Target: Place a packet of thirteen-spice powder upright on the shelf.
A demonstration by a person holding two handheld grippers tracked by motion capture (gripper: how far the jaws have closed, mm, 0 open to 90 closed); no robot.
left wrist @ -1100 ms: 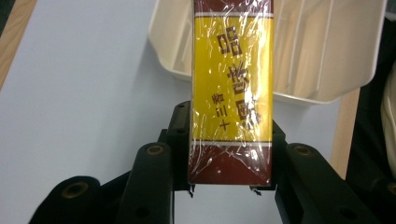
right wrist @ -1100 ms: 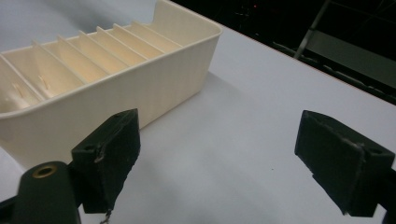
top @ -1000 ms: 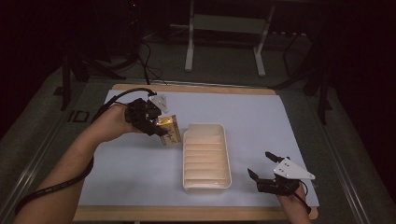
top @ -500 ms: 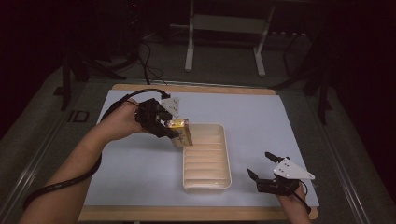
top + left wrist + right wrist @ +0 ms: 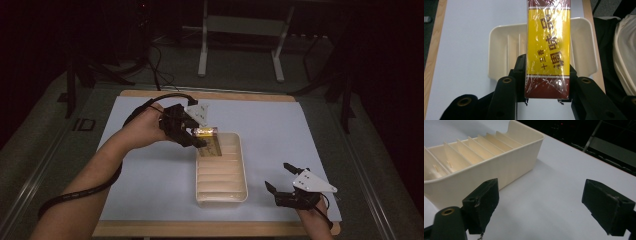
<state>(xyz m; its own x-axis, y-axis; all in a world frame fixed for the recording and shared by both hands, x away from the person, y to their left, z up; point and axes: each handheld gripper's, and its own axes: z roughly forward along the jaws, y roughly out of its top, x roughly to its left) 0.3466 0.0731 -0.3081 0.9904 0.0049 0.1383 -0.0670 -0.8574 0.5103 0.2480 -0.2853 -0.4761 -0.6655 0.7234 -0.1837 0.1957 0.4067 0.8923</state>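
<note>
At frame centre my left gripper (image 5: 199, 139) clamps a yellow packet (image 5: 548, 45) over the divided tray (image 5: 240, 192) — lowering into a slot seems next — while my right gripper (image 5: 284, 181) waits wide-jawed, lower right.

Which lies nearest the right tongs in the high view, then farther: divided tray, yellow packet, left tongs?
1. Divided tray, just left of the right tongs.
2. Yellow packet, over the tray's far end.
3. Left tongs, gripping that packet; nearly level with it.
</note>
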